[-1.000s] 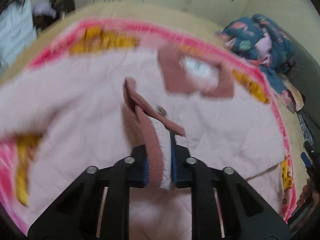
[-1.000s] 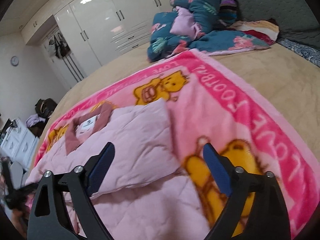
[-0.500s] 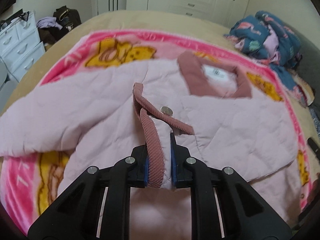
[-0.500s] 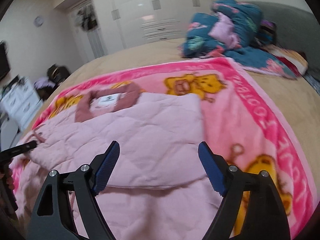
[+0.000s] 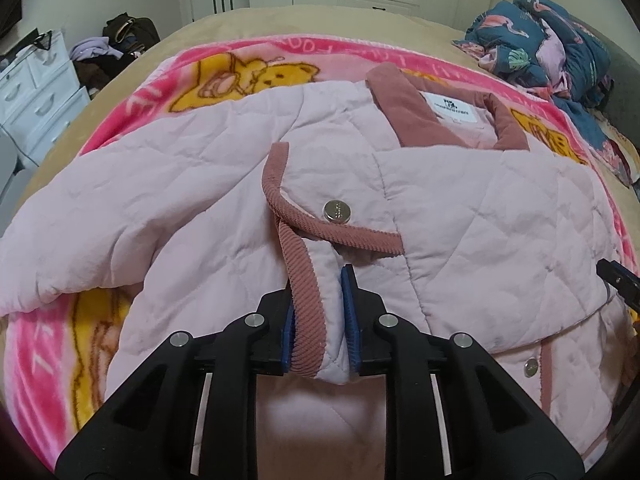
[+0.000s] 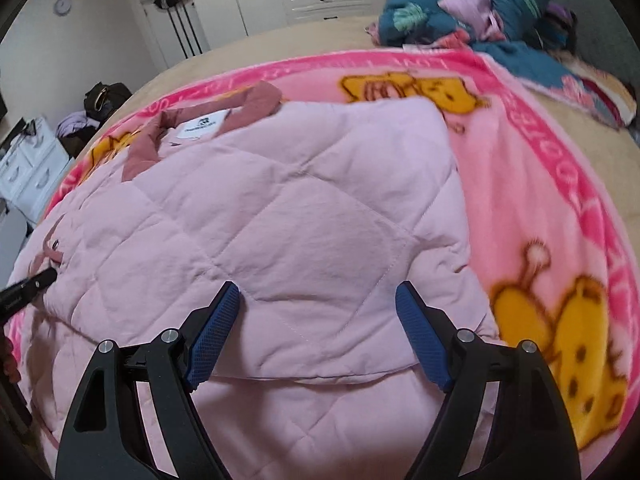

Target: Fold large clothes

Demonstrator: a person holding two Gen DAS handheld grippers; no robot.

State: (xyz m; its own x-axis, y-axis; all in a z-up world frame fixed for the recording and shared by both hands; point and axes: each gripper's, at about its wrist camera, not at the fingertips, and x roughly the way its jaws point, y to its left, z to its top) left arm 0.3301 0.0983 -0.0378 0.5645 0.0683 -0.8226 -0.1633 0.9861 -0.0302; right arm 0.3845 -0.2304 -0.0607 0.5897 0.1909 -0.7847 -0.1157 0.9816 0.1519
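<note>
My left tongs (image 5: 318, 320), just starting to loosen, pinch the corduroy-trimmed cuff (image 5: 312, 300) to lay the sleeve across the pink quilted jacket (image 6: 288, 216), spread on the bed's blanket (image 6: 560, 208). My right tongs (image 6: 318, 336) hover wide apart, empty, over its folded side.

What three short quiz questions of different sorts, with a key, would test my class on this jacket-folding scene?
1. True or false: the left tool is clamped on the jacket's corduroy-trimmed cuff.
2. Multiple choice: the pink quilted jacket lies on a) a bare floor, b) a pink cartoon-bear blanket, c) a white dresser.
3. Fill in: the right tool hangs over the folded jacket with its jaws ____ and nothing gripped.

Key:
1. True, though the jaws are starting to open.
2. b
3. open
</note>
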